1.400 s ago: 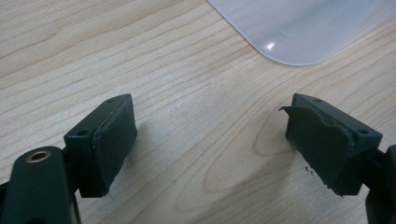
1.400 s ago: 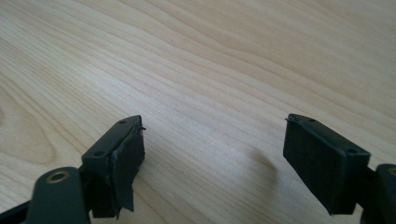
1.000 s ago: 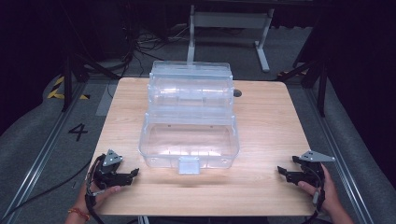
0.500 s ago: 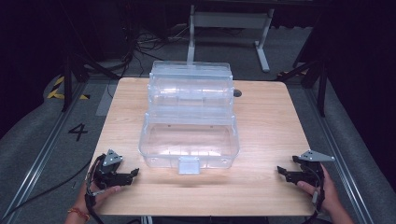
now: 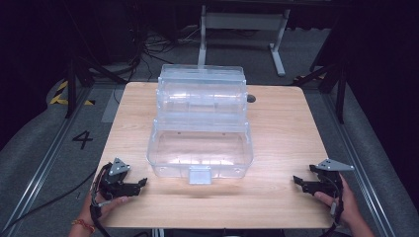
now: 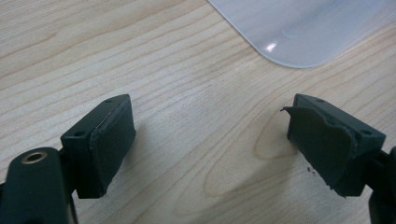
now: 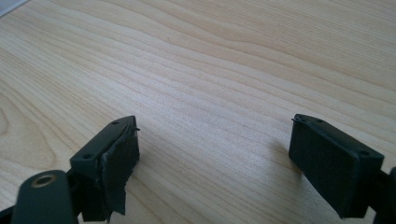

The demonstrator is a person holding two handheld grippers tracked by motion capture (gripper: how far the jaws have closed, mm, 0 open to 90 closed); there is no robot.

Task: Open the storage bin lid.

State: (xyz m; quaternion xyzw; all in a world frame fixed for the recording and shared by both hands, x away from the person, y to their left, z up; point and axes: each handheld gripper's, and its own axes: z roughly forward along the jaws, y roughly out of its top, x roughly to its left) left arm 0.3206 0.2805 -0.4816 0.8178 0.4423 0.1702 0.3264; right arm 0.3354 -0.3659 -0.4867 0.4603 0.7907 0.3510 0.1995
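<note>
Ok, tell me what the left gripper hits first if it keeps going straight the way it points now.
Probably the clear plastic box. The left gripper, jaws open and empty, points across the bare table toward the box's near left corner. Nothing lies between, though it might just skim past that corner.

Clear plastic box [image 5: 200,133] mid-table [image 5: 286,133]; left gripper [image 5: 141,183], right gripper [image 5: 299,181] flanking.

Pretty dim room, most of the light lands on the light wood table [image 5: 291,123] in the middle. Grey carpet-ish floor [image 5: 29,163] all around it, with a "4" [image 5: 82,139] marked at about 9 o'clock and yellow-black hazard tape [image 5: 62,94] toward 10. Grey metal stand [image 5: 242,24] at 12, tangle of cables [image 5: 148,42] at 11, black frame legs [image 5: 338,81] at 2.
</note>
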